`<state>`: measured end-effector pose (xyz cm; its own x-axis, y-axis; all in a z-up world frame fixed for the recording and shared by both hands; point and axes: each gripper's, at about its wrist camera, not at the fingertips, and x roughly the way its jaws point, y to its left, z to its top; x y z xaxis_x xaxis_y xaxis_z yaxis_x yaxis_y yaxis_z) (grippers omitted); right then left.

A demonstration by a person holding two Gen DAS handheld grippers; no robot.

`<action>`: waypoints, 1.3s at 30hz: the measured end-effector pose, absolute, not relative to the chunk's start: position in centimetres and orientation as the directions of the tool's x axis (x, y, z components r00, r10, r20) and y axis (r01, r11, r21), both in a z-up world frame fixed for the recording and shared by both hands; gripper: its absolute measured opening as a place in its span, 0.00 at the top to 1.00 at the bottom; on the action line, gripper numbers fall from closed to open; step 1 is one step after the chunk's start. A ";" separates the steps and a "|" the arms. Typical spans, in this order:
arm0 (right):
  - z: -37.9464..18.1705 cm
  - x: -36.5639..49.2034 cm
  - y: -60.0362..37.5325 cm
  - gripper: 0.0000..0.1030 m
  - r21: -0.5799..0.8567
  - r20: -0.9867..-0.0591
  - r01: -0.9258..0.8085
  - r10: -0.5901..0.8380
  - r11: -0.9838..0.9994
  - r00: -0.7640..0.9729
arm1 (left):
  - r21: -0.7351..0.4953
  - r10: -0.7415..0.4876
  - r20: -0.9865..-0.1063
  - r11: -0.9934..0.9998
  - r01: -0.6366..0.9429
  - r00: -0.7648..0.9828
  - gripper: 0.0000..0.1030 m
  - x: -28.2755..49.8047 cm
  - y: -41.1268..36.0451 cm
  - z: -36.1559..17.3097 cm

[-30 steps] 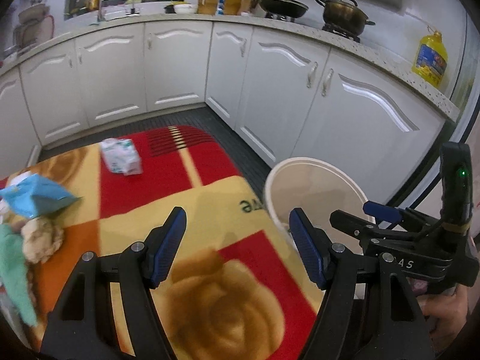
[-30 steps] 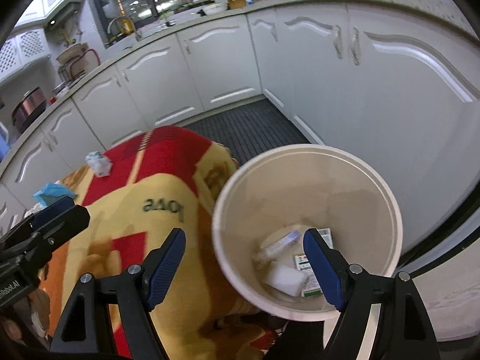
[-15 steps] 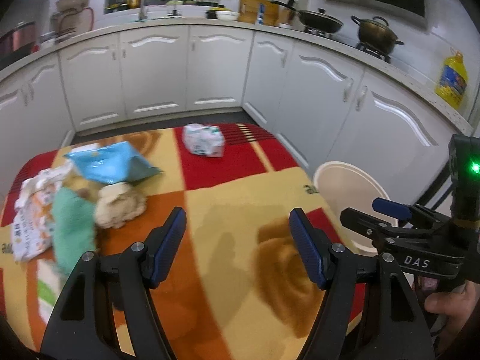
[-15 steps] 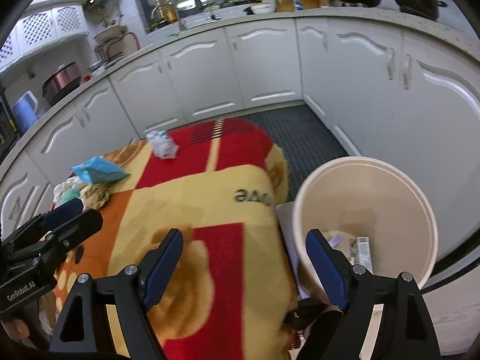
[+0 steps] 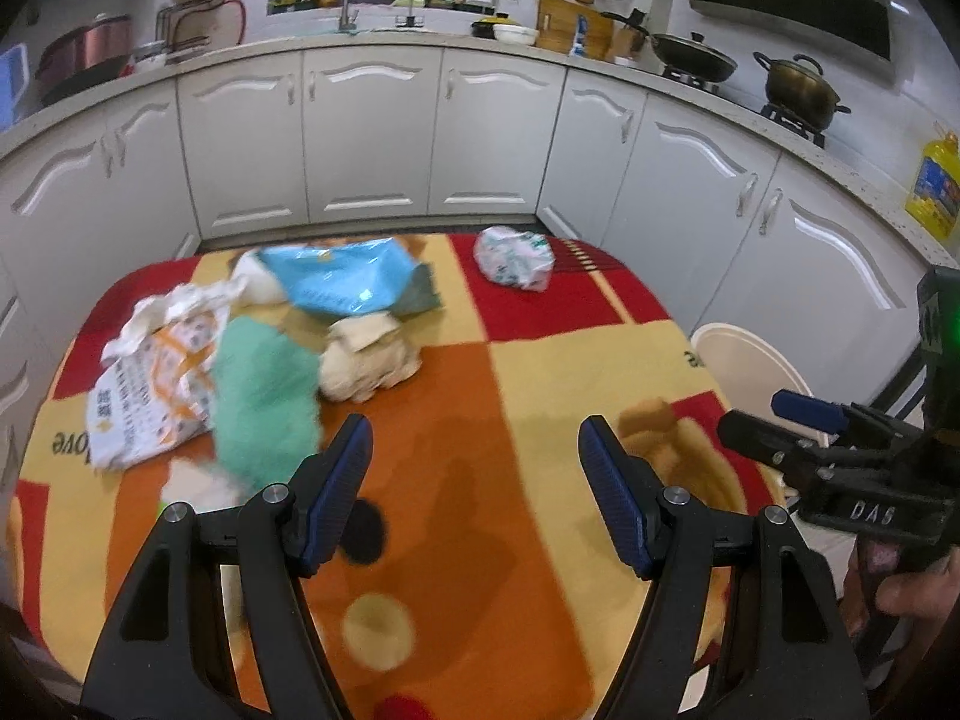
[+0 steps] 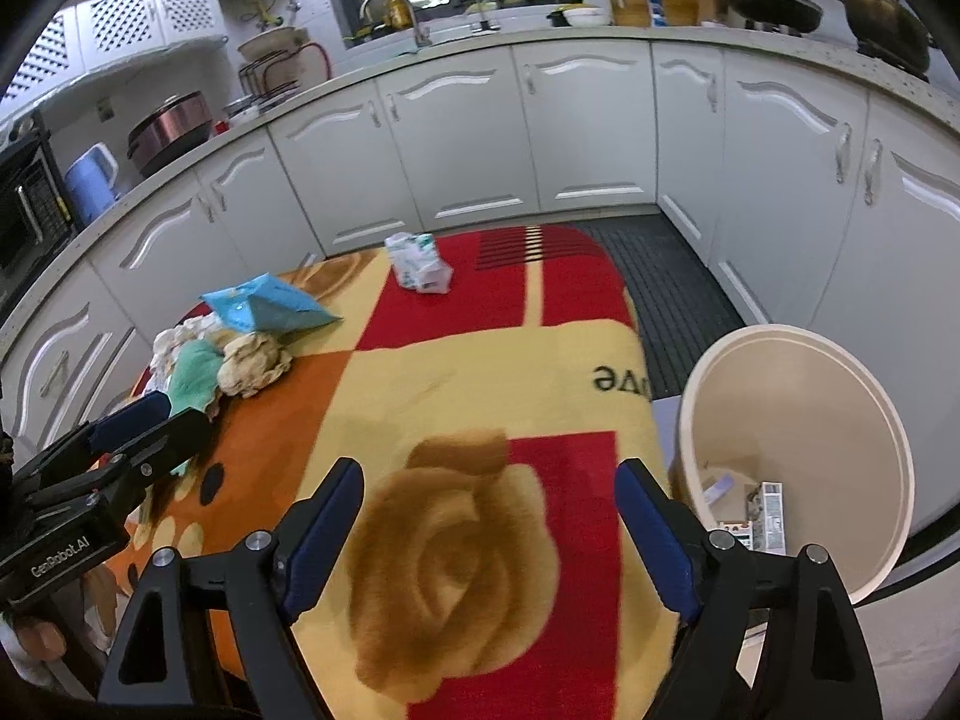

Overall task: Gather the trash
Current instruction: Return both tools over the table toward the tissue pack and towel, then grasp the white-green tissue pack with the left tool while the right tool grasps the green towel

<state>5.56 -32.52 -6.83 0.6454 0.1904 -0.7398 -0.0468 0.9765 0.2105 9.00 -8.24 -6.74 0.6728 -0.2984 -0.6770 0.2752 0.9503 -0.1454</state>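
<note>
Trash lies on a table under a red, orange and yellow blanket point(image 5: 510, 372): a blue bag point(image 5: 342, 279), a beige crumpled wad point(image 5: 369, 357), a green cloth point(image 5: 264, 384), a white printed bag point(image 5: 150, 384) and a crumpled white-green packet point(image 5: 513, 258). My left gripper point(image 5: 474, 456) hovers open and empty over the blanket, just right of the green cloth. My right gripper point(image 6: 489, 498) hangs over the near blanket with its jaws opening and nothing between them. The cream bin point(image 6: 792, 450) stands beside the table at the right, with a few small boxes point(image 6: 762, 510) inside.
White kitchen cabinets point(image 5: 366, 138) curve round the table, with a dark floor mat point(image 6: 666, 288) between. Pots point(image 5: 798, 93), a sink tap and a yellow oil bottle point(image 5: 933, 192) sit on the counter. A hand point(image 5: 912, 594) holds the right gripper's handle.
Both grippers have swung left, away from the bin and over the table. The pile of trash has come into the left wrist view. The right jaws have widened slightly.
</note>
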 end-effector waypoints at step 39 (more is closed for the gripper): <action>-9.5 9.5 -20.6 0.17 0.366 -0.760 -0.280 0.459 0.888 0.460 | -0.219 -0.211 -0.752 0.974 0.066 0.624 0.55 8.7 7.6 -11.1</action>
